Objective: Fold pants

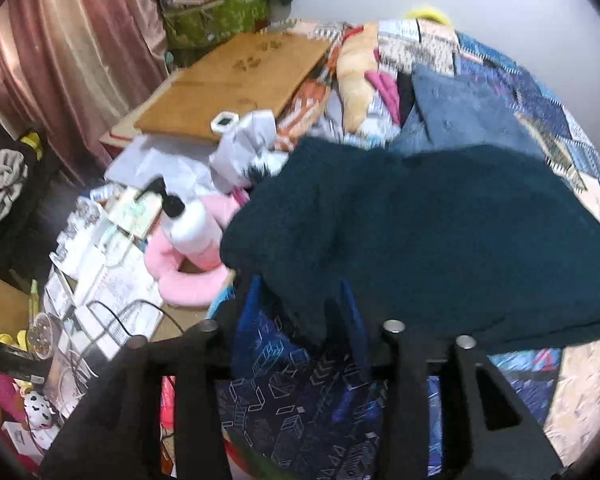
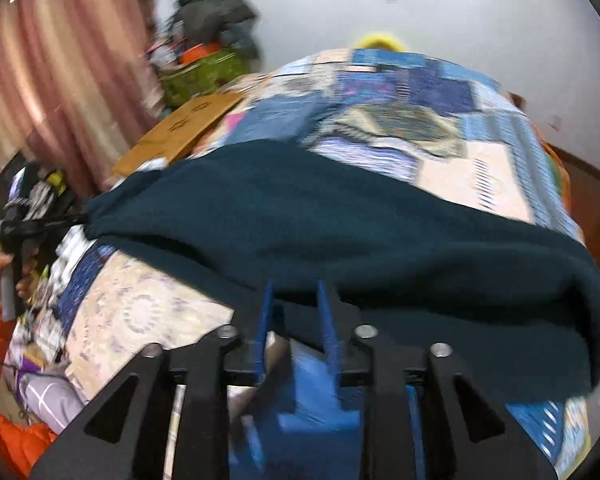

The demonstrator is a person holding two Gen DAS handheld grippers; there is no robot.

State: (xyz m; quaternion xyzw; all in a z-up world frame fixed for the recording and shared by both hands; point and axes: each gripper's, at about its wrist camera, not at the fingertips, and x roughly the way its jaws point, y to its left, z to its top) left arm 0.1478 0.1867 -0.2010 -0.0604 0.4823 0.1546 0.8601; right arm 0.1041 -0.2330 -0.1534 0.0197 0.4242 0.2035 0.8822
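Dark teal fleece pants [image 1: 440, 232] lie across a patchwork quilt on a bed; they also show in the right wrist view [image 2: 340, 220]. My left gripper [image 1: 304, 304] has blue fingers [image 1: 256, 300] closed on the near edge of the pants, lifting a fold. My right gripper [image 2: 294, 296] has blue fingers [image 2: 266, 300] pinching the near hem of the pants. Fabric hides the fingertips of both.
The patchwork quilt [image 2: 440, 136] covers the bed. A folded blue garment [image 1: 468, 116] lies behind the pants. A cardboard sheet [image 1: 236, 80], a pink cushion [image 1: 188, 276] with a white pump bottle [image 1: 192, 224], papers and cables crowd the left. Pink curtains [image 1: 60, 60] hang at the left.
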